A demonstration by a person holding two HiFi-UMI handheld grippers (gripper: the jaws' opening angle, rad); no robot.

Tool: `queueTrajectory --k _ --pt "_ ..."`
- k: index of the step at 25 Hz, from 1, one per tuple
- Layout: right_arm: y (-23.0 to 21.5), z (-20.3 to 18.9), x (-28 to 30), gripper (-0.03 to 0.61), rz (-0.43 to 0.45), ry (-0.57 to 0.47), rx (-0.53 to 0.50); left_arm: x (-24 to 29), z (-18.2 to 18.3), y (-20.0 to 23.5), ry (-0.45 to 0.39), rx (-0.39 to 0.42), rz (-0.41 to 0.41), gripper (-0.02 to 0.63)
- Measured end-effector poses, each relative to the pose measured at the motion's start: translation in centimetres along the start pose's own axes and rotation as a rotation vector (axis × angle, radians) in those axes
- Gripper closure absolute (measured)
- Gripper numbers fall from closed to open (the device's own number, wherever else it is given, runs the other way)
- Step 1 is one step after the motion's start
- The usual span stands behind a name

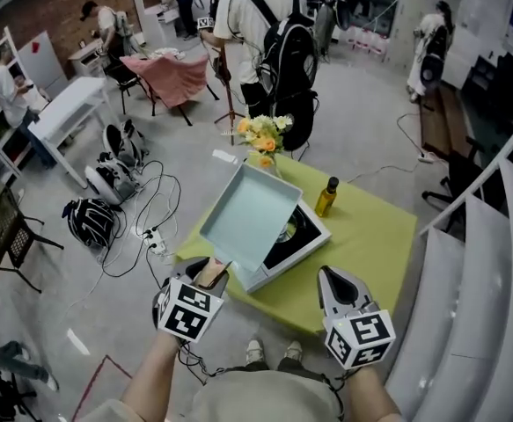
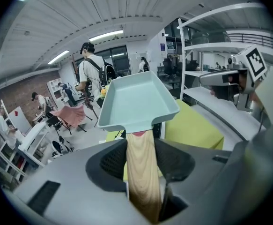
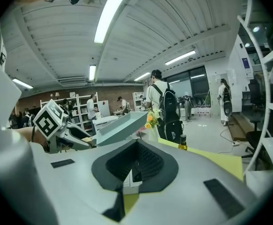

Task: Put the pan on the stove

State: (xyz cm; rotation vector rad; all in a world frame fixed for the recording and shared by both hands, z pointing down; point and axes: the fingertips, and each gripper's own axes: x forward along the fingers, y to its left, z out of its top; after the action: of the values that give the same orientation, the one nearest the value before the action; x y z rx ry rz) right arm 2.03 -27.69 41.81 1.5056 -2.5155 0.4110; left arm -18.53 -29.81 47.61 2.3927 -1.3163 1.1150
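The left gripper (image 1: 214,275) had its fingers (image 2: 109,162) closed on the wooden handle (image 2: 141,172) of a pale blue square pan (image 1: 247,218). The handle ran straight back between them. The pan was held in the air, tilted with its far rim higher. It hung over the stove (image 1: 304,236), a black-topped unit with a white frame that sat by the near left corner of the green surface (image 1: 370,236).

The right gripper (image 1: 331,278) hovered over the near edge of the surface, to the right of the stove. Its fingers were drawn together at the tips with nothing between them.

A small bottle (image 1: 326,197) stood beyond the stove. A bunch of yellow and orange flowers (image 1: 262,134) stood at the far corner.
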Motion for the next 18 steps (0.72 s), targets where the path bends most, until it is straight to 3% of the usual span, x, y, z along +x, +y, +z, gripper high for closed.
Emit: queueTrajectory --k 8,18 --pt "-3.7 -0.4 2.6 0.572 0.04 0.042 0.04 3.9 1.3 -0.1 0.026 -0.028 0.002 0.433" --pt "-4.8 -1.4 5.8 0.572 0.103 0.069 0.094 8.4 1.4 0.2 0.075 0.014 -0.019 0.433"
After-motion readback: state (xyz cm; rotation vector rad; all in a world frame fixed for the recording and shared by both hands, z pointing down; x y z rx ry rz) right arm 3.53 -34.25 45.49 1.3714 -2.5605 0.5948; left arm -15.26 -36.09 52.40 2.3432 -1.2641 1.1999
